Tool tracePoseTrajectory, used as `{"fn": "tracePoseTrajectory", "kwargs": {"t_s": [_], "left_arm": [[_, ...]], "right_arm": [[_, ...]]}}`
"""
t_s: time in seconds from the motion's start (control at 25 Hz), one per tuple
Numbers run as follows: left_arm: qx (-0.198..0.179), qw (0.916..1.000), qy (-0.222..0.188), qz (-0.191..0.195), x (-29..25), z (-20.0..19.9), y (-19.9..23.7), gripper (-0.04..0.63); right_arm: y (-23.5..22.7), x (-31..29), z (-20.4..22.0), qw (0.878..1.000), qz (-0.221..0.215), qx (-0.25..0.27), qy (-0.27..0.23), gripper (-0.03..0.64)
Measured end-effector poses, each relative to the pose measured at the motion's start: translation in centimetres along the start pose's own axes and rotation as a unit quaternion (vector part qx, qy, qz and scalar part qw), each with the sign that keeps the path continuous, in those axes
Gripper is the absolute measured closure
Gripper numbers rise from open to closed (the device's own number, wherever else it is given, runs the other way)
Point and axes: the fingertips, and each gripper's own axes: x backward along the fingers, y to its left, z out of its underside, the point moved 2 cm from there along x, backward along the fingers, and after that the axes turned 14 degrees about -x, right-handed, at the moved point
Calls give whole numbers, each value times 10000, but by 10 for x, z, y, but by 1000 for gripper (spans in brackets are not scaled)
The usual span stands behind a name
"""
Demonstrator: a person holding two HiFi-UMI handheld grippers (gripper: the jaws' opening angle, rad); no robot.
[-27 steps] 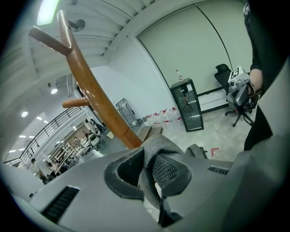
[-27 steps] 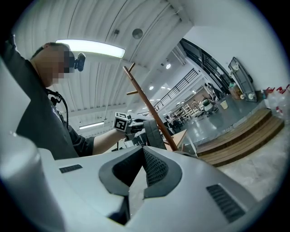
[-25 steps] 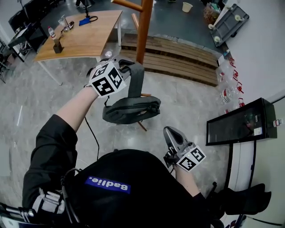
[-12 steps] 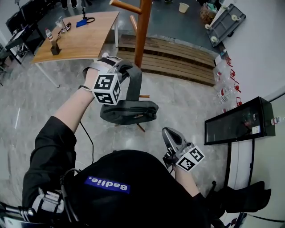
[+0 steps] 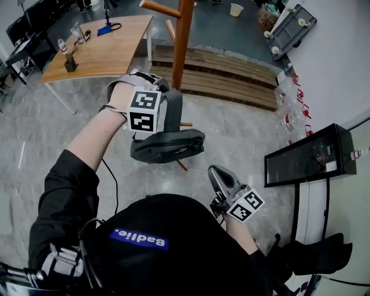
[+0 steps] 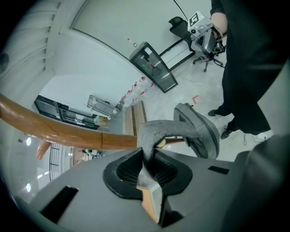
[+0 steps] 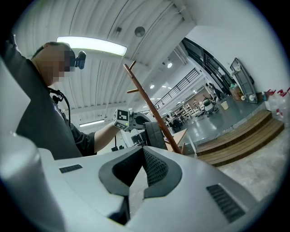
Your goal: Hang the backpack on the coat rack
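In the head view my left gripper (image 5: 161, 92) is raised in front of me, shut on the grey strap (image 5: 174, 110) of the backpack (image 5: 167, 146), which hangs below it in the air. The left gripper view shows that strap (image 6: 156, 133) pinched between the pads of the left gripper (image 6: 147, 159), with the backpack body (image 6: 199, 131) beyond. The wooden coat rack (image 5: 181, 43) stands just behind, one peg (image 5: 158, 8) pointing left; its pole (image 6: 68, 132) runs across the left gripper view. My right gripper (image 5: 215, 173) stays low by my waist, shut and empty (image 7: 139, 176).
A wooden table (image 5: 110, 49) with small items stands at the back left. A slatted wooden platform (image 5: 231, 72) lies behind the rack. A black cabinet (image 5: 306, 156) and bottles (image 5: 292, 121) line the right wall. A cart (image 5: 292, 26) is at the far right.
My left gripper has rolled, so its marker cube now shows different faces, and it has sunk slightly with the backpack. The right gripper has not moved.
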Motion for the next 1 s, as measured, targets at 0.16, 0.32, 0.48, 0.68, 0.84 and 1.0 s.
{"fn": "tracePoseTrajectory", "kwargs": {"t_s": [0.16,0.32,0.48,0.68,0.84,1.0], "left_arm": [[-334,9993,2,157,0,-2,-1,535],[-248,9997,21,83,-2,-2,-2,521],[-387,9987,61,336,1,-5,-4,491],[-427,9959,-3,797,6,-6,-8,462],[-415,9941,-338,947,5,-6,-2,434],[-56,9918,-1050,720,1,-7,4,425]], "right_arm": [[1,2,0,10000,25,1,-43,611],[2,5,-1,10000,-9,-5,-62,611],[2,7,-3,10000,-15,-6,-80,611],[4,8,-4,9999,-82,-4,-86,611],[4,9,-4,9999,-71,-26,-86,611],[5,10,-2,9998,-104,-95,-125,611]]}}
